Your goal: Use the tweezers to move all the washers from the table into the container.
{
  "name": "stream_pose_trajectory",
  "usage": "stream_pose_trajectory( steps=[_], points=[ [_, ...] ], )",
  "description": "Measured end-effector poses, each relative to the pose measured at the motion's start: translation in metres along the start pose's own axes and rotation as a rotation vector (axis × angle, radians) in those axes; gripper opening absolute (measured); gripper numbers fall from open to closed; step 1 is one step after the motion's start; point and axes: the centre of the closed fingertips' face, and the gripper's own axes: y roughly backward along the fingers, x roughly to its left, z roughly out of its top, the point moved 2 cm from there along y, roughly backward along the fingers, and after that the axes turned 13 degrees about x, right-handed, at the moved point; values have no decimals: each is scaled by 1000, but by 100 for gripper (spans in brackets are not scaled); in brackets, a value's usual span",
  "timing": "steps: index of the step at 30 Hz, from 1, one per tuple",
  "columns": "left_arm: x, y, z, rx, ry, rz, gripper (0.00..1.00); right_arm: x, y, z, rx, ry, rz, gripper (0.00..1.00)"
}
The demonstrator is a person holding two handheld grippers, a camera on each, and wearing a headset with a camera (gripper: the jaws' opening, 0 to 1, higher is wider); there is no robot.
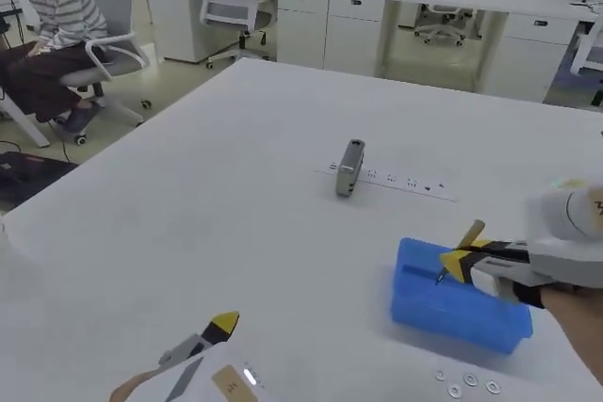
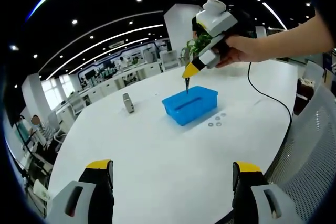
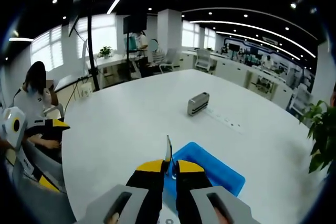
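Table point(image 1: 236, 185) open save container point(image 1: 457, 303) and, seemingly, metal block point(image 1: 350, 167).

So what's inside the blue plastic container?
Over the blue plastic container, thin metal tweezers in the right gripper point tip-down at its opening. Nothing else discernible inside; its wall and the gripper hide part of the floor.

Blue container point(image 1: 452, 322), white table point(image 1: 236, 233), silver tweezers point(image 3: 168, 149), yellow-tipped right gripper point(image 3: 168, 167).
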Motion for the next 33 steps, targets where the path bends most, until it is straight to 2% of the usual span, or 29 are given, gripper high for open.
stream_pose_trajectory(
  steps=[11, 23, 33],
  points=[
    [-1, 1, 1, 1, -10, -2, 95, 13, 8, -19, 5, -20, 4, 4],
    [-1, 0, 0, 11, -8, -1, 95, 14, -1, -50, 40, -85, 14, 4],
    [0, -1, -2, 25, -8, 8, 94, 12, -11, -67, 61, -111, 11, 4]
  ],
)
